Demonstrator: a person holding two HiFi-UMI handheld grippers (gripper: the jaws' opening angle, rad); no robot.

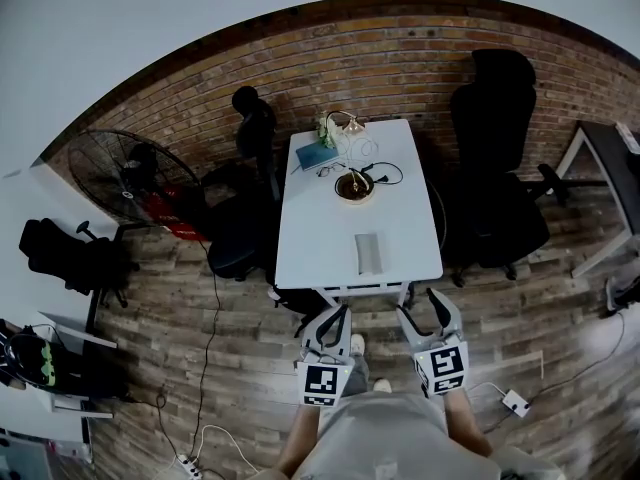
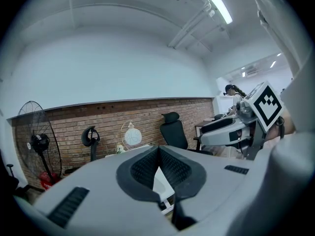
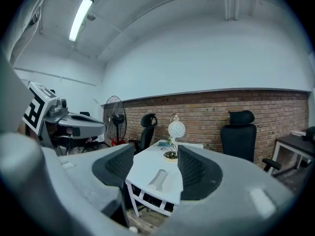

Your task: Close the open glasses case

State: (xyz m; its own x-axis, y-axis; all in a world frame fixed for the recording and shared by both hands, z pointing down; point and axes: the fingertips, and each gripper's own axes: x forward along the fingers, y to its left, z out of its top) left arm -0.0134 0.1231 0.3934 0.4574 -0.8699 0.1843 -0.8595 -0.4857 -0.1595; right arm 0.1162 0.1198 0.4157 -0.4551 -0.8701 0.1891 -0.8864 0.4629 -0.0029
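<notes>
The person stands at the near end of the white table [image 1: 305,233], not yet within reach of anything on it, with both tools held low in front of the body. The glasses case [image 1: 369,253], a pale grey oblong, lies alone near the table's front edge, well apart from the clutter at the far end, a round dish [image 1: 354,187], a blue book [image 1: 314,155] and a lamp [image 1: 345,123]. That leaves room to come at it from either side. From here it is too small to tell how its lid sits. The right gripper [image 1: 421,310] has its jaws spread wide with nothing between them, and its own view frames the case in that gap, so I judge it to be the one lined up for the work. The left gripper [image 1: 338,314] has its tips pressed together on nothing, probably kept idle or ready to steady the case. Closing has not begun; the approach comes first.
</notes>
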